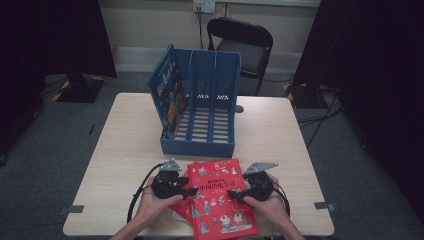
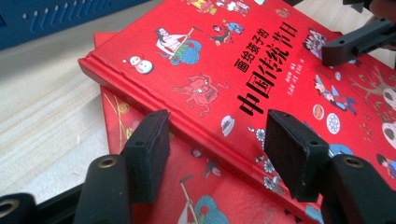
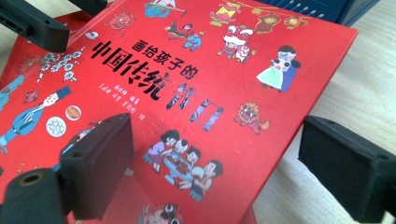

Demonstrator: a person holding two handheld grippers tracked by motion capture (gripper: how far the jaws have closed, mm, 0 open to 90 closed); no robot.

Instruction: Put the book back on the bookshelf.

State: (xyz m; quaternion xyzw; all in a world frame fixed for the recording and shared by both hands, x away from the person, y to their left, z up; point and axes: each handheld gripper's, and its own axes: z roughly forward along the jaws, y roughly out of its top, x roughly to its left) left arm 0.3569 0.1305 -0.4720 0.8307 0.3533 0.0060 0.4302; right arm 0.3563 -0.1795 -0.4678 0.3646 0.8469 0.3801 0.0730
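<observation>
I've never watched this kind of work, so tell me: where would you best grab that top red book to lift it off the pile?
Probably by its two long edges, one gripper from each side. The top red book lies flat and skewed on another red book, so its spine edge overhangs and a jaw can slip beneath. The left gripper already straddles that spine, open; the right gripper straddles the opposite edge, open.

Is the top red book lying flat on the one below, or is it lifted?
Lifted on its spine side: the top red book tilts, its spine edge raised above the lower red book.
</observation>
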